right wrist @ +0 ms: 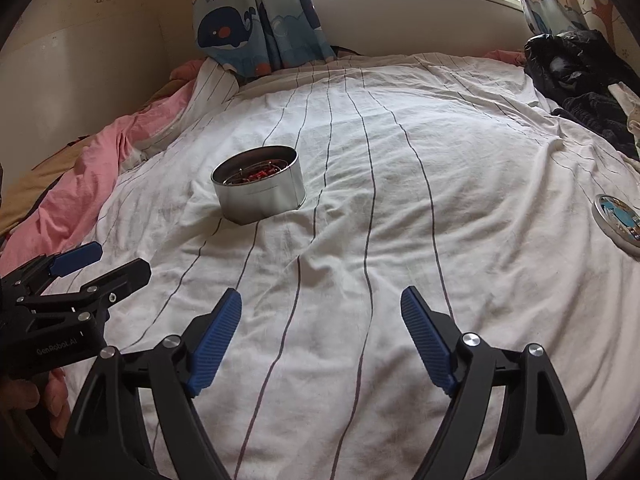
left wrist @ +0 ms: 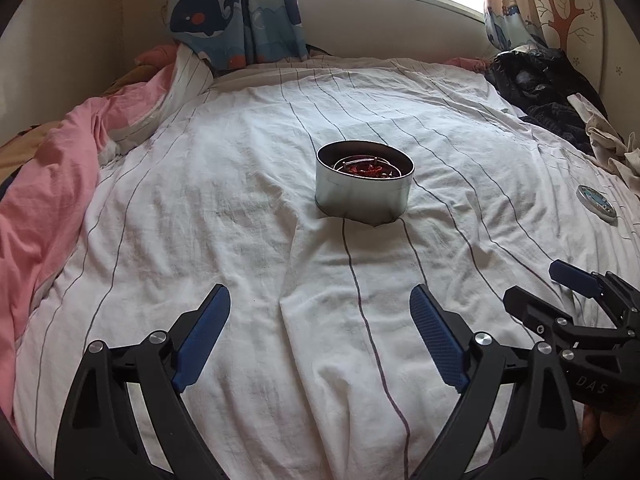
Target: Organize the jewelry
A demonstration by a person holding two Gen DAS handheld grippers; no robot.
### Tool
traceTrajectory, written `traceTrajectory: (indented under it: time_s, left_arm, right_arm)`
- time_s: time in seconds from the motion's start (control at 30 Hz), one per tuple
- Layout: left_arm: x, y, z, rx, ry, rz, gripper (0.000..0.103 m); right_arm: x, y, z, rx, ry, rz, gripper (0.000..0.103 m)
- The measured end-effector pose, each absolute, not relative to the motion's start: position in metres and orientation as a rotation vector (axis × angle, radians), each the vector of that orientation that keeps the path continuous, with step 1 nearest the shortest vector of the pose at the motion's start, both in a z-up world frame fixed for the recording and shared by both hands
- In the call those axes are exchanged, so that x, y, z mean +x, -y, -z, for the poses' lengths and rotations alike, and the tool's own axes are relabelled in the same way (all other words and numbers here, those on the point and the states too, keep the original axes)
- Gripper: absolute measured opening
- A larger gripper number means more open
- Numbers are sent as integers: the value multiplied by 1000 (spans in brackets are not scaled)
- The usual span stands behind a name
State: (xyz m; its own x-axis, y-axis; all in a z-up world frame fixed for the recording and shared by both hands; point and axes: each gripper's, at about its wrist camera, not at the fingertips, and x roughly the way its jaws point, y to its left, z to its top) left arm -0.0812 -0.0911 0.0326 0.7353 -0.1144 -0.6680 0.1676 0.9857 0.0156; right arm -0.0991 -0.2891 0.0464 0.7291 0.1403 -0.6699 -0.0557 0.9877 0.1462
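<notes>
Both wide and empty, left gripper (left wrist: 320, 322) and right gripper (right wrist: 321, 322), short of round silver tin (left wrist: 364, 184) holding red jewelry (left wrist: 366, 169) (soft striped bedsheet (left wrist: 240, 240) beneath): risk of tipping if nudged.

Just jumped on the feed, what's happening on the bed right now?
A person holds a tool in each hand over a striped white bedsheet. The left tool and right tool are both open and empty. An open round metal tin with red jewelry and some metal pieces inside sits ahead of them, untouched. Its lid lies apart on the sheet, off to the right.
</notes>
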Motion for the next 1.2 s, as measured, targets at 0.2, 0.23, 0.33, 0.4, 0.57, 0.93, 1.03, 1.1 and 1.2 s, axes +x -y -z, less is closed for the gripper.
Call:
traceTrajectory:
  time_s: [0.2, 0.23, 0.33, 0.4, 0.57, 0.93, 1.03, 1.1, 1.2]
  left_arm:
    - [-75, 84, -18, 41, -747, 138, 87]
    - [-76, 83, -18, 40, -741, 137, 87]
    - [-78, 86, -18, 58, -731, 127, 87]
    - [-79, 87, -18, 70, -730, 117, 88]
    - [-79, 88, -19, 78, -727, 97, 91]
    - [-74, 87, -15, 70, -750, 95, 94]
    - [-74, 85, -15, 61, -750, 92, 95]
    - [-74, 85, -15, 59, -751, 90, 95]
    - [-75, 85, -15, 61, -752, 89, 95]
  right_arm:
    - [-100, 288, -36, 108, -735, -73, 82]
    - [-100, 287, -36, 102, -736, -71, 82]
    - [-101, 284, -35, 78, -730, -69, 83]
    - [-101, 283, -35, 74, -727, -70, 87]
    - [-99, 287, -33, 104, -739, -62, 88]
    - [-102, 286, -35, 87, -711, -46, 90]
    - [-103, 286, -36, 87, -707, -42, 91]
    - [-103, 287, -36, 87, -704, -42, 91]
    - [-103, 287, -36, 86, -705, -43, 92]
